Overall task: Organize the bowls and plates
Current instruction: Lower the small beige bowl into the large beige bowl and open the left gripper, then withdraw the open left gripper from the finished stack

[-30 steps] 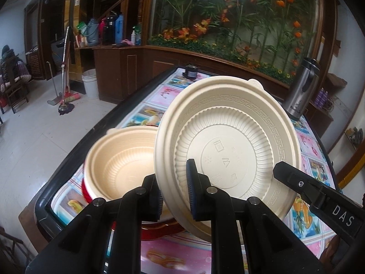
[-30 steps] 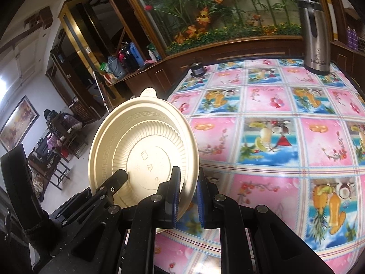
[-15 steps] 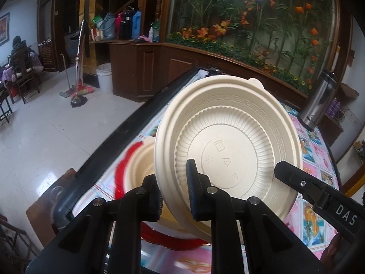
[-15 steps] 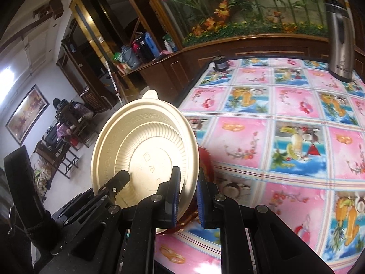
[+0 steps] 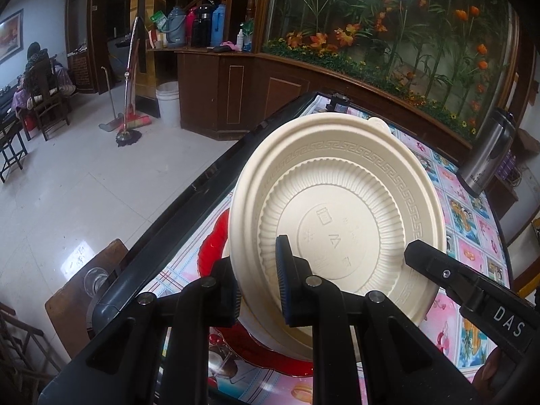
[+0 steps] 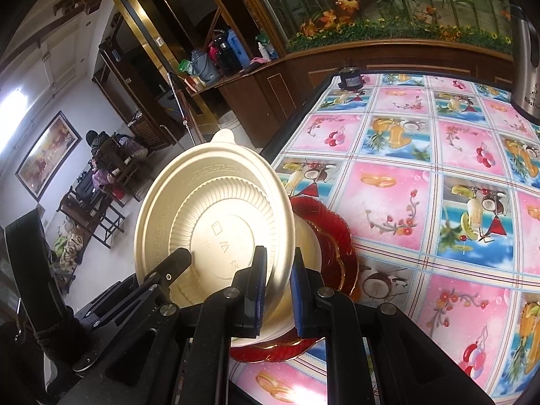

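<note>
The cream plate (image 5: pixel 337 216) hangs tilted on edge over the red plate (image 6: pixel 332 246) and a cream bowl (image 6: pixel 308 236) at the counter (image 6: pixel 422 175) edge, its rim pinched by both tongs, left tongs (image 5: pixel 258 287) clamped on one side, right tongs (image 6: pixel 276 287) clamped on the other. It looks thin, light moulded plastic, stiff enough but liable to flex. So the ridged rim is the place to grip, one pad inside and one outside.

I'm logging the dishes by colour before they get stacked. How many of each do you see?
Cream: 2, the lid-like plate that both grippers clamp, and the bowl behind it.
Red: 1, the red plate under that bowl.
Total: 3
</note>
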Motion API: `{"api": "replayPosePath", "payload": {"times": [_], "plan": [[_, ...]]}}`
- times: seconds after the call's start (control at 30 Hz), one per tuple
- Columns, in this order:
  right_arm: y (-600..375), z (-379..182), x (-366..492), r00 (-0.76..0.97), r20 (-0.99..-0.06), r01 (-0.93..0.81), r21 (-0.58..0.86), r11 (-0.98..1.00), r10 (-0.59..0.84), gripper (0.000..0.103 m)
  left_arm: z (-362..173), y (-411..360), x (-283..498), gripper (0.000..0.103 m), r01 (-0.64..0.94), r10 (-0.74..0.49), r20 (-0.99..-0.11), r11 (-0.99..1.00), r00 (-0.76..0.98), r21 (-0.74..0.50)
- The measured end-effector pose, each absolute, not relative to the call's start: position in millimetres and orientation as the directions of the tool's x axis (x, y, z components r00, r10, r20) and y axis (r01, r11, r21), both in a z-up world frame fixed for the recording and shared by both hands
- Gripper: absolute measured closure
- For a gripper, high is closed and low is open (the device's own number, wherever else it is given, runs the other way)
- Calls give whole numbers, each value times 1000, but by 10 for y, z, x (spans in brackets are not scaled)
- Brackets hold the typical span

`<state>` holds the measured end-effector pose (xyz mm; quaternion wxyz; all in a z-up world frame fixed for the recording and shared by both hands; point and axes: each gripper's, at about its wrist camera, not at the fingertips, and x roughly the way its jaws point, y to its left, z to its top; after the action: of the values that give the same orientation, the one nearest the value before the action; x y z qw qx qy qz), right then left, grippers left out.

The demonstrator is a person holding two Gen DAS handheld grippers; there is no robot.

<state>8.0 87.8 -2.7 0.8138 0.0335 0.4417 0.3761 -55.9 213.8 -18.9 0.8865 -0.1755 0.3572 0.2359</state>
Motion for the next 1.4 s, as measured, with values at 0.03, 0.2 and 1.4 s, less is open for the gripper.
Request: {"api": "replayPosePath", "payload": {"times": [0.03,0.2,1.4], "plan": [[879,-33,85,326,-695,-582,387,715,641,90,-193,2138,-555,87,-544,294,-717,827,632,-140],[901,-58,83,320,-701,-580,387,717,637,90,-195,2157,-550,87,-549,298,-721,825,626,-135],[995,-84,150,317,-701,-563,403,722,639,38,-164,2233,-553,35,-586,321,-716,796,620,-151]]}}
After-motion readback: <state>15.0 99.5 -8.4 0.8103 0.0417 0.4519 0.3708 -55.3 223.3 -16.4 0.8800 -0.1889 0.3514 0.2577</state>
